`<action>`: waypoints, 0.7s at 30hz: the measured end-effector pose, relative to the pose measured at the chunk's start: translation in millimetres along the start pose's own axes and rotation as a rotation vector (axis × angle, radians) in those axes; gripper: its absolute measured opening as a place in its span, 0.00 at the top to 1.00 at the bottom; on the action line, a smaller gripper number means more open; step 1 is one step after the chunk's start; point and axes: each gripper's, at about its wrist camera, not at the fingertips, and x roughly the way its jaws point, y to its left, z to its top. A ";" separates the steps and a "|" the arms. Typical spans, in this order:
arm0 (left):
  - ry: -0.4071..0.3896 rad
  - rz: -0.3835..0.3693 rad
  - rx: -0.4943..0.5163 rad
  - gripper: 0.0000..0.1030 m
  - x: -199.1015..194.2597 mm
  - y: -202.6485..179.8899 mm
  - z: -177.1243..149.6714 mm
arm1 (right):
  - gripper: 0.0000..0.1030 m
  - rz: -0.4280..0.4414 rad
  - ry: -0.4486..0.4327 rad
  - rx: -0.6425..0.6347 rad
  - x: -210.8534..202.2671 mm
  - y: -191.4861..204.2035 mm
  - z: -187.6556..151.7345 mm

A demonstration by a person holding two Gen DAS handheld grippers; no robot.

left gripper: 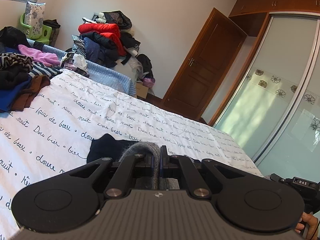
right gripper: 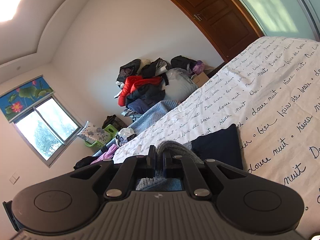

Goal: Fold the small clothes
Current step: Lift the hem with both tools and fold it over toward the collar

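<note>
- Garment under handling: a grey knit garment (left gripper: 147,150), pinched at two points, one by each hand-held gripper.
- Left hand-held gripper (left gripper: 160,160): jaws narrow, clamped on a ridge of the grey knit that runs up between them.
- Right hand-held gripper (right gripper: 159,158): jaws likewise narrow, a fold of the same grey knit (right gripper: 172,147) caught between them.
- Location: the garment sits over the script-printed bed sheet (left gripper: 80,108), at its near edge; whether it hangs clear of the sheet or drags on it cannot be told.
- Dark navy cloth (left gripper: 106,148) lies on the sheet just beyond the grey knit; whether it belongs to the same garment cannot be told.
- Unfolded clothes pile (left gripper: 18,80) rests on the sheet's far left corner, well apart from the garment.
- Step in hand, by judgement: carrying a gripped edge over to make a fold, both corners travelling together.
- Next move calls for: laying the held edge flat on the sheet, corners aligned, tension even between both grips, then releasing without dragging the knit.
</note>
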 end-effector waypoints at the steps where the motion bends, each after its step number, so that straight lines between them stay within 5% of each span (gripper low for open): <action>1: -0.001 0.004 -0.002 0.94 3.2 1.9 1.9 | 0.93 -0.007 0.000 0.001 4.2 -1.4 0.4; 21: 0.065 0.073 0.010 0.94 86.4 20.6 28.4 | 0.93 -0.101 0.008 0.039 77.8 -17.7 21.3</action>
